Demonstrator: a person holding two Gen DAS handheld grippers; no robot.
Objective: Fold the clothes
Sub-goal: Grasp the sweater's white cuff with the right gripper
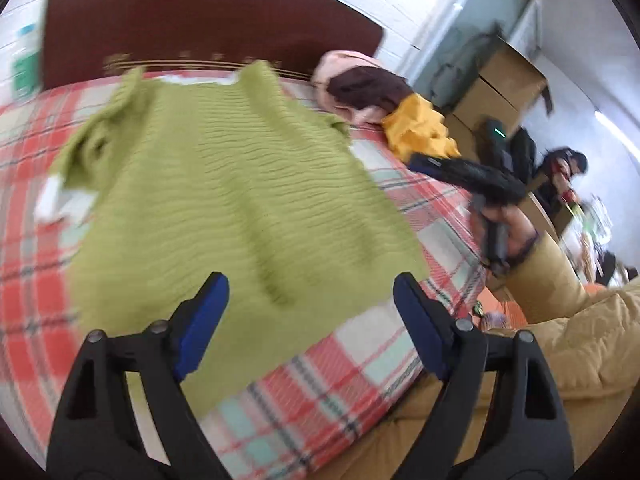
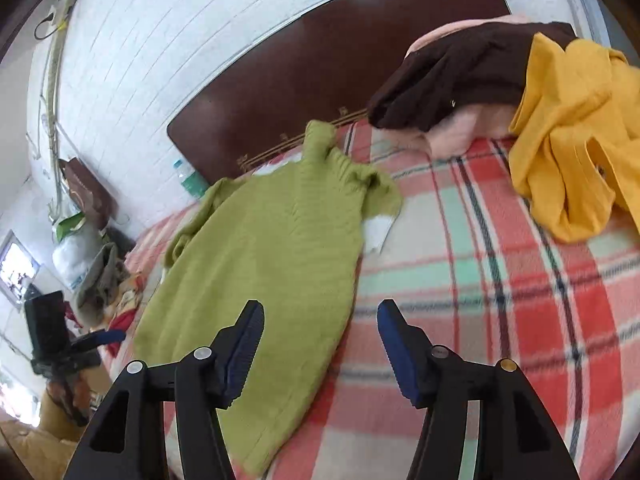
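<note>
A light green ribbed knit garment point(image 1: 224, 184) lies spread on a red, white and mint plaid bed cover point(image 1: 328, 392). My left gripper point(image 1: 310, 284) hovers over the garment's near hem, open, with nothing between its blue pads. In the right wrist view the same green garment point(image 2: 272, 256) stretches away toward the headboard. My right gripper point(image 2: 320, 312) is open above the garment's right edge and the plaid cover point(image 2: 500, 320), holding nothing. The right gripper point(image 1: 424, 164) also shows in the left wrist view, held by a hand in a tan padded sleeve point(image 1: 548, 276).
A heap of pink, dark brown and yellow clothes point(image 2: 520, 92) sits at the bed's far right corner. A dark red headboard point(image 1: 208, 12) backs the bed against a white wall. Cardboard boxes point(image 1: 500, 92) stand right of the bed. Bags and clutter point(image 2: 92, 272) lie to its left.
</note>
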